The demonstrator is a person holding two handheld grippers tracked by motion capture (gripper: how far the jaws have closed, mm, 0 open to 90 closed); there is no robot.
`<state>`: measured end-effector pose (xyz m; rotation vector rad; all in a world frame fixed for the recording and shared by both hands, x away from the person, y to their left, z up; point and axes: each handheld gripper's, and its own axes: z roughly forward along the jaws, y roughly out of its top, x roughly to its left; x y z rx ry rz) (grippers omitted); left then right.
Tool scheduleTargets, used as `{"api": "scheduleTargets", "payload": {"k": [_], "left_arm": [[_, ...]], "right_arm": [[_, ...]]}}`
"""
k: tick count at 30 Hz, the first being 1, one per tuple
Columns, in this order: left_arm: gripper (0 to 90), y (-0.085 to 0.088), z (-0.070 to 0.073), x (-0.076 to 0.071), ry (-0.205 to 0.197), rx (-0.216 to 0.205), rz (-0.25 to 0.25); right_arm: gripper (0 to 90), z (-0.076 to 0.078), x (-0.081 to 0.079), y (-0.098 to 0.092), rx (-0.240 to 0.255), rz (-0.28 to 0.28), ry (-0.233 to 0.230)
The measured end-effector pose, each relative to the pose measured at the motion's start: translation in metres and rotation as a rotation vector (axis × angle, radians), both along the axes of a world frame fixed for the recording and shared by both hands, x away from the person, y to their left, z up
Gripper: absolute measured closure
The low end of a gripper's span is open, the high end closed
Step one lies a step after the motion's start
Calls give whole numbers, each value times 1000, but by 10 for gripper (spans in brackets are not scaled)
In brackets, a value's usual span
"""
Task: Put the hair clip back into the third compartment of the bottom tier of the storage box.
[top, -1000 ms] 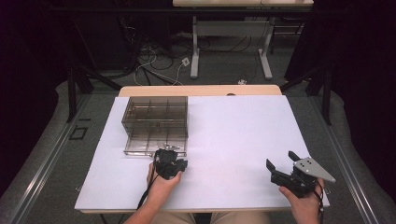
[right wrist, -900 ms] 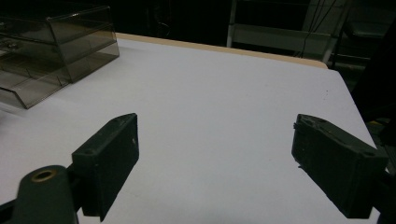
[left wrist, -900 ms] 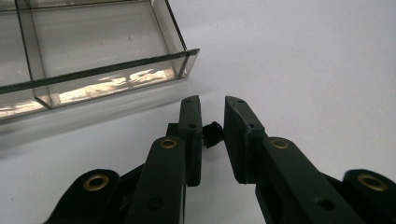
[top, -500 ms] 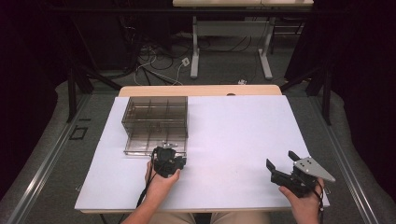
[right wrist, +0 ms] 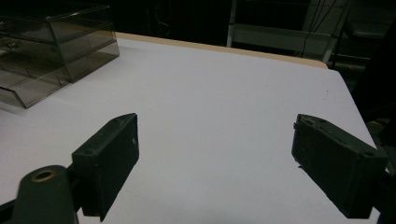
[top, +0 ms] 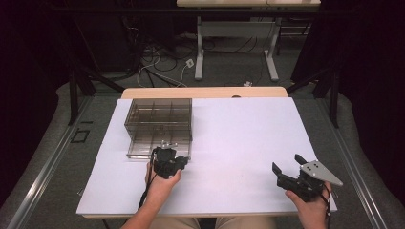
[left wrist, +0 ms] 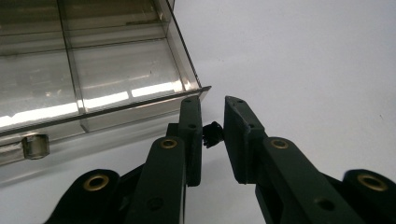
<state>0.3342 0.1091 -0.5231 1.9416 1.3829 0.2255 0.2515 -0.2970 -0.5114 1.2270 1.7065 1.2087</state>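
A smoky clear drawer box [top: 158, 113] stands at the table's left. Its lowest drawer [top: 160, 145] is pulled out toward me. My left gripper [top: 168, 161] sits just in front of that drawer's right front corner. In the left gripper view the jaws of the left gripper [left wrist: 212, 103] are nearly shut, pinching a small black part [left wrist: 213, 134] just off the drawer's front wall [left wrist: 116, 109]. The drawer's compartments look bare. My right gripper [top: 288, 171] rests at the near right, wide open [right wrist: 217, 123] with nothing between its fingers.
A white sheet [top: 239, 133] covers the table; a wooden edge [top: 205, 92] shows at the far side. A small clear handle [left wrist: 35, 144] sits on the drawer front. Beyond the table are a desk frame [top: 234, 43] and cables on the floor.
My left gripper has edged forward and slightly left, closer to the drawer's front corner. The right gripper has stayed put.
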Motion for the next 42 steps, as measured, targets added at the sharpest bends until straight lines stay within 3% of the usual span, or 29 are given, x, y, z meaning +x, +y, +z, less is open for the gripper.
{"api": "scheduleTargets", "payload": {"k": [20, 42], "left_arm": [[775, 9, 8, 7, -50, -21, 40], [775, 12, 7, 21, -84, -11, 60]], "right_arm": [[144, 0, 0, 0, 7, -1, 0], [144, -1, 1, 0, 4, -1, 2]]}}
